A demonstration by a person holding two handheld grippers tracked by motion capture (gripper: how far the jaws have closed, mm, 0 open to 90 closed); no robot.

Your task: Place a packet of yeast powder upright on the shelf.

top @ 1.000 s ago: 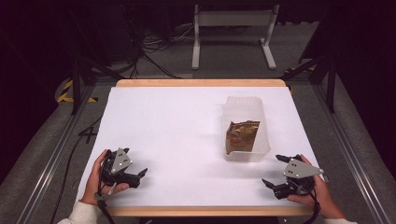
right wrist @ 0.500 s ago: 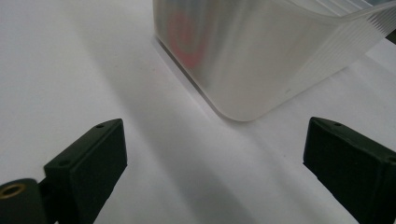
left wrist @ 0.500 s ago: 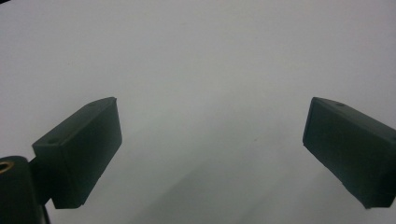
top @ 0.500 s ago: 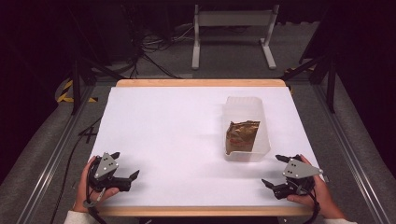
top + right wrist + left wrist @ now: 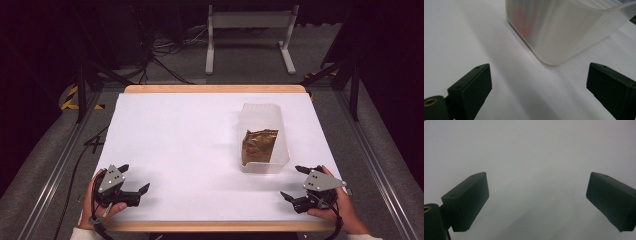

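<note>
at the near left edge, the left gripper (image 5: 134, 180) has just slid back toward the person, jaws spread, holding nothing; the right gripper (image 5: 301, 182) waits released too, so the work looks finished. the brown packet (image 5: 259, 146) lies inside the clear tub (image 5: 250, 110); the right gripper view catches the tub's corner close up, the left gripper view bare white table (image 5: 529, 150)

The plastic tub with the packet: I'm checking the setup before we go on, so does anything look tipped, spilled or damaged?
Nothing stands out. The tub sits upright on the table, the packet inside it, nothing spilled.
</note>
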